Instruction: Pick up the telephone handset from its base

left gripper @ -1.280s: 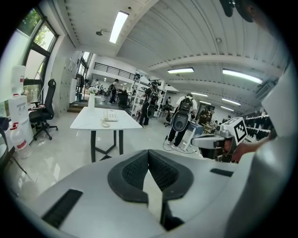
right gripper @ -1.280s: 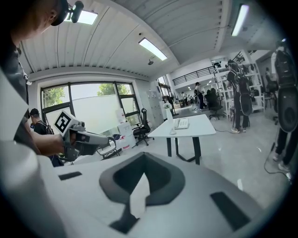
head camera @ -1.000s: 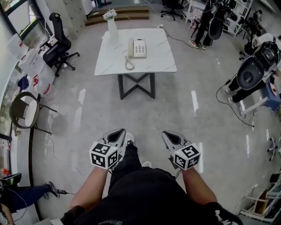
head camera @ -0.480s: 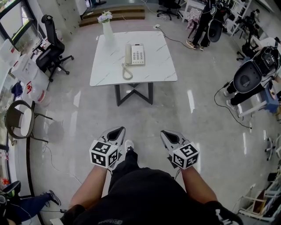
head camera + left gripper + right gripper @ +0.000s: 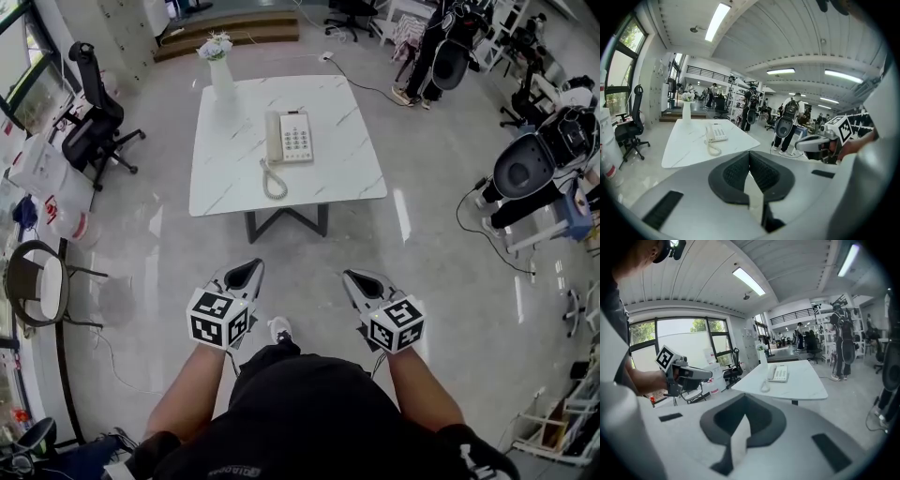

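Polished grey floor fronts the white marble-topped desk, where a beige push-button telephone has its handset cradled. Left claw and right claw are closed, empty, well short.

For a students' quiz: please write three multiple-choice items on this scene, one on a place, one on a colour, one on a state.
1. The vase stands on the table at its: A. far left corner B. near right corner C. middle
2. The table's top is: A. black B. white C. red
3. The handset is: A. lifted B. on its base C. beside it
Answers: 1 A, seen in the head view; 2 B, white marbled surface; 3 B, it lies along the base's left side.
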Motion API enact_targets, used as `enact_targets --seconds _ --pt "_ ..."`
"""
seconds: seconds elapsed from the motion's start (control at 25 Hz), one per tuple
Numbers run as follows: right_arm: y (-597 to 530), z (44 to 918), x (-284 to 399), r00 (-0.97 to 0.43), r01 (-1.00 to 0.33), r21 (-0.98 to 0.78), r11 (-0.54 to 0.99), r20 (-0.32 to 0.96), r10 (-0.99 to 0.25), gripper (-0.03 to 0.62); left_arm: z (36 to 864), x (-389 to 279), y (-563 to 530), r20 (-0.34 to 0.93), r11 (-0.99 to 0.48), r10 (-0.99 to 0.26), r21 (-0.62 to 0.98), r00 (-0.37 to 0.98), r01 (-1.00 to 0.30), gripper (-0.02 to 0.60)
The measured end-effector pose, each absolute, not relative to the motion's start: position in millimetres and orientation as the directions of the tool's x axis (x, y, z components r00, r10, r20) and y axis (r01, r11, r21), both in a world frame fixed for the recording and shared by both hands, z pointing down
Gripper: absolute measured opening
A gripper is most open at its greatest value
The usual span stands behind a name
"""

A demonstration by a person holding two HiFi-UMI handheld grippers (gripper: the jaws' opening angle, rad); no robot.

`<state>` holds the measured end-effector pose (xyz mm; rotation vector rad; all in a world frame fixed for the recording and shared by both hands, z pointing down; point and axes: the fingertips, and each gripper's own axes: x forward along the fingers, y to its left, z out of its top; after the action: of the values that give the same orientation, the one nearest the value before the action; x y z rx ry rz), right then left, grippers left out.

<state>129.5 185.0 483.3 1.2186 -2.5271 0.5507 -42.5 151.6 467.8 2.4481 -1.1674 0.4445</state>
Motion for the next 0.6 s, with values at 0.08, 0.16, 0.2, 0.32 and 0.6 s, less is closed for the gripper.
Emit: enact_targets --seconds 0.08,0.16,0.2,0.32,0.6 --pt "168 485 121 -0.599 -0.795 -0.207 0.57 0.415 -0.685 0.002 470 -50 134 0.44 -0.582 -0.661 0.21 0.607 -0.786 0.002" --pt "152 484 113 -0.595 -0.798 -0.201 0.569 0.416 -0.688 0.0 471 -57 118 0.44 -0.589 -0.657 0.207 0.612 -0.781 0.002" --pt "145 483 110 -0.593 -0.799 -0.198 0.568 0.415 -0.69 0.0 472 -60 111 0.44 -0.593 -0.655 0.205 0.615 -0.778 0.002" --pt "123 481 100 -0.584 -0.804 -0.181 0.566 0.415 -0.697 0.001 472 -68 89 0.433 -0.603 -0.65 0.207 0.624 -0.771 0.002" --pt "89 481 77 -0.586 -0.799 -0.163 0.579 0.425 -0.69 0.002 475 -84 53 0.427 -0.607 -0.649 0.21 0.63 -0.767 0.002"
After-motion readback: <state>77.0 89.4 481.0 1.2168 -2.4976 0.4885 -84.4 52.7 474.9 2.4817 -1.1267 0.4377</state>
